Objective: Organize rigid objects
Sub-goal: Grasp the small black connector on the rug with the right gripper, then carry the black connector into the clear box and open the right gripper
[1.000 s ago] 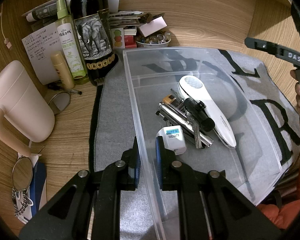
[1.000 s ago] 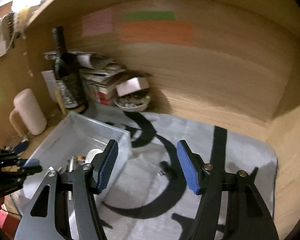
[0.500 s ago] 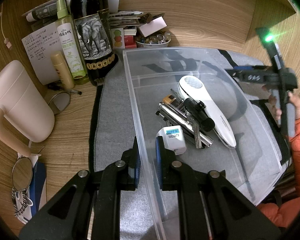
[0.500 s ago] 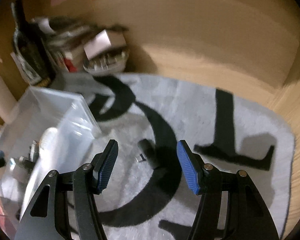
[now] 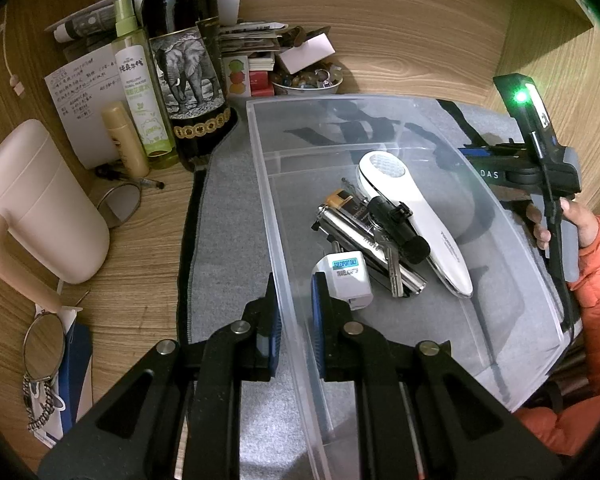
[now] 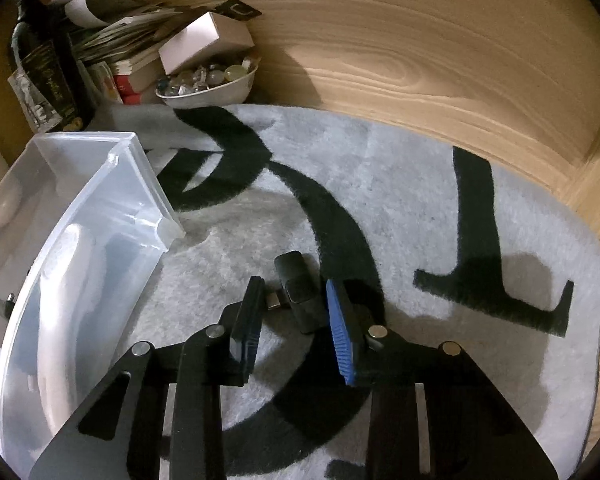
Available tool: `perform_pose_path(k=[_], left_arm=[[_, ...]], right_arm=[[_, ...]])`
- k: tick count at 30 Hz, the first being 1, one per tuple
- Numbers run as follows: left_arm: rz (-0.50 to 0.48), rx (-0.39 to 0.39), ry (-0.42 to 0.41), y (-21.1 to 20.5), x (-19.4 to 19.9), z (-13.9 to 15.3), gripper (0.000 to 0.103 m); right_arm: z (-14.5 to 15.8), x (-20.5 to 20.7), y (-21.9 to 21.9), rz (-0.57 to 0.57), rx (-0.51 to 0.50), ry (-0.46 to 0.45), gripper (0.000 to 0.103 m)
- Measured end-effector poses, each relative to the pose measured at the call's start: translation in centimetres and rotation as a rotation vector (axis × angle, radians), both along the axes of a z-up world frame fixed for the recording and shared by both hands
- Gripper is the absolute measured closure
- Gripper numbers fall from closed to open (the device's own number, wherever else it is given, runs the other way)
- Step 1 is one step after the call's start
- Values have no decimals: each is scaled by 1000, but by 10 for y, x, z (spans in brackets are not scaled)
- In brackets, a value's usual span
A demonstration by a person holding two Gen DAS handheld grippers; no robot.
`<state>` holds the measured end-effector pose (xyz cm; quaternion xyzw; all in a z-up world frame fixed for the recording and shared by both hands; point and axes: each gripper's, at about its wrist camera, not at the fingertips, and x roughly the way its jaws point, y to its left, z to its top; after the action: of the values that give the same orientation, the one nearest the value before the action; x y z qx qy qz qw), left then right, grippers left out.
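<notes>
A clear plastic bin point(image 5: 260, 184) sits on a grey mat; my left gripper point(image 5: 294, 312) is shut on its near-left wall. The bin also shows in the right wrist view point(image 6: 140, 184). Inside lie a white handheld device point(image 5: 412, 220), a black cylinder point(image 5: 400, 228), a silver tube point(image 5: 364, 248), keys, a battery and a white plug adapter point(image 5: 346, 276). My right gripper point(image 6: 292, 312) is open, low over the mat, its fingers on either side of a small black device with a metal plug point(image 6: 300, 292). The right gripper also shows beyond the bin in the left wrist view point(image 5: 540, 168).
Behind the bin stand a dark elephant-label bottle point(image 5: 188, 80), a green spray bottle point(image 5: 140, 88), a small tan bottle point(image 5: 126, 140), stacked booklets and a bowl of stones point(image 6: 208, 84). A pink jug point(image 5: 40, 204) and round mirrors lie left. Wooden walls enclose the mat point(image 6: 440, 208).
My right gripper has dropped toward the mat and forward, narrowing, so its fingers now bracket the small black device. My left gripper has stayed shut on the bin wall.
</notes>
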<state>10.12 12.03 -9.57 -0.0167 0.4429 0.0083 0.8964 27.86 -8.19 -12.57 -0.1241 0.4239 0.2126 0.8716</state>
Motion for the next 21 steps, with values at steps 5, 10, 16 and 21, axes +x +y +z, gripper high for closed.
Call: perform_pose_path(k=[5,10,16,21], left_arm=[[1,0,0,0,0,0,91],[2,-1,-1,0,0,0,91],[1,-1,-1,0,0,0,91],[1,-2,-1,0,0,0,91]], right_arm=[[6,-10,1,9,6,-10,74],[18,-23,0,13,41,-37,74],[47,-48,2,38,90,-103,74],[69,-67,8,83,135,-155,74]])
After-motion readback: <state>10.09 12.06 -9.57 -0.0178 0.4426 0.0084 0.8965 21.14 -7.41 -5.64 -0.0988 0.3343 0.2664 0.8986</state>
